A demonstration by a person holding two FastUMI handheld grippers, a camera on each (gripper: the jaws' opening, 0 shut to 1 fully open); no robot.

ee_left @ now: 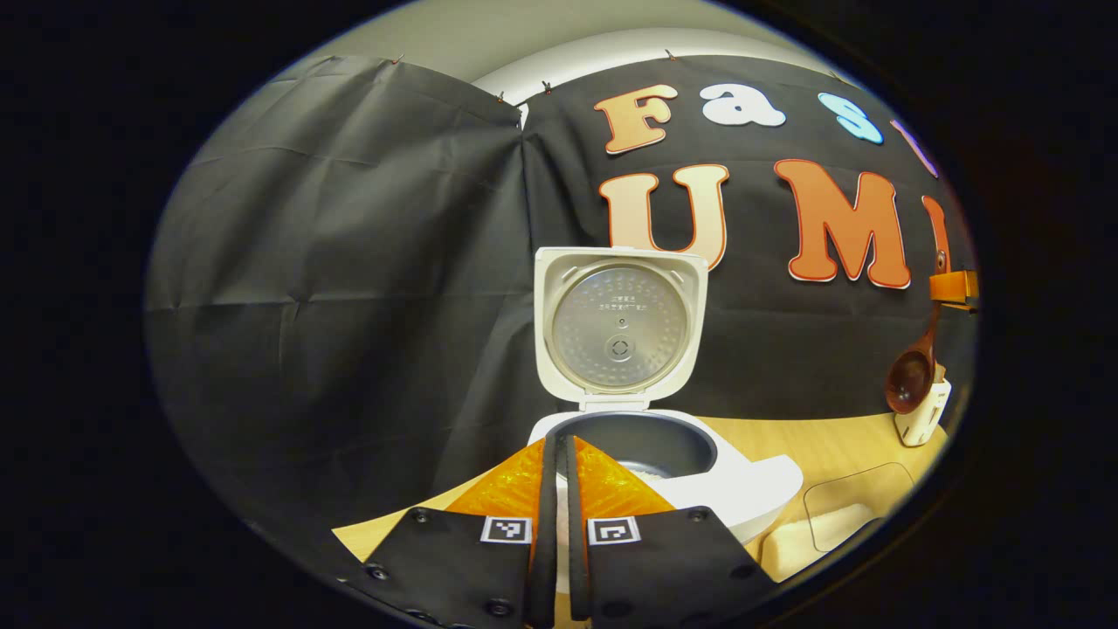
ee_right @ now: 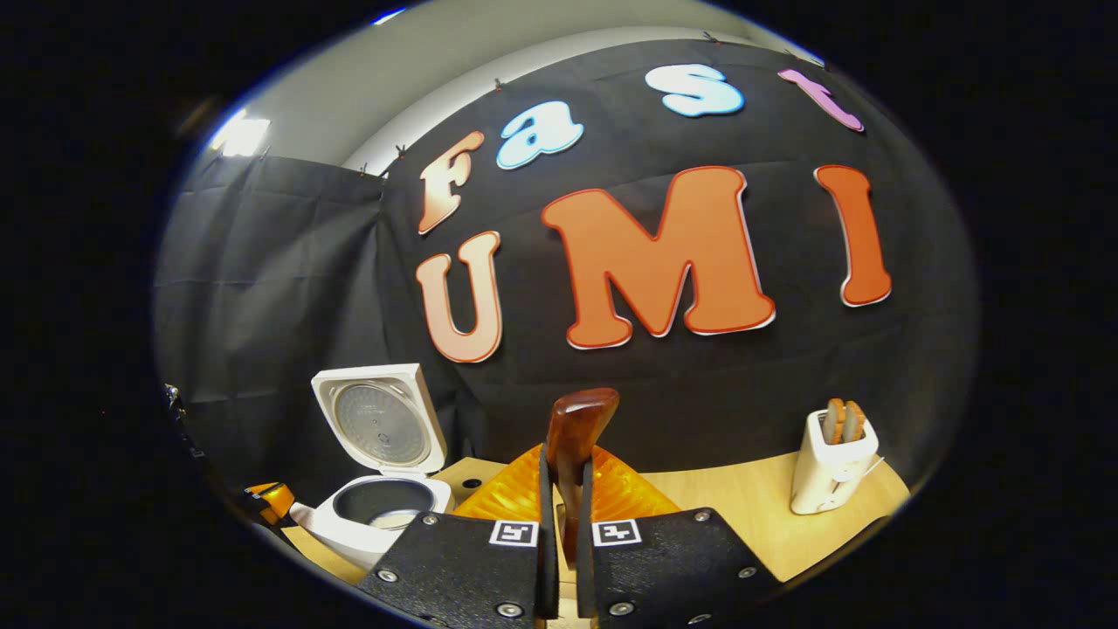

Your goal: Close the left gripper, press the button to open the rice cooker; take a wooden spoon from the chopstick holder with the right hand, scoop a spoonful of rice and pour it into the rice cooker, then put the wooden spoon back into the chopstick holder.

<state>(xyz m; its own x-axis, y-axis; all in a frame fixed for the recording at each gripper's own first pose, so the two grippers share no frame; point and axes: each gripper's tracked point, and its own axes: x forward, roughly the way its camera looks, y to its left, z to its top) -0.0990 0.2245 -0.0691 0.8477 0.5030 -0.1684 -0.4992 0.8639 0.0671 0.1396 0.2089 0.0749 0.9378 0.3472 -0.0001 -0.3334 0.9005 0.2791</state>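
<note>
Cooker (ee_left: 646, 454) sits ahead of your left gripper (ee_left: 559, 489), lid up, fingers pressed together on nothing. Your right gripper (ee_right: 566, 498) pinches the wooden spoon (ee_right: 576, 432), held above the table (ee_right: 742, 502). Holder (ee_right: 830, 472) stands far right, upright.

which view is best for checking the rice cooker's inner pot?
The left gripper view: the white rice cooker sits close and central, its lid up, and the dark inner pot opens toward the camera, partly behind the left tool. In the right gripper view the cooker is small, low left, with the pot only a shallow oval.
</note>
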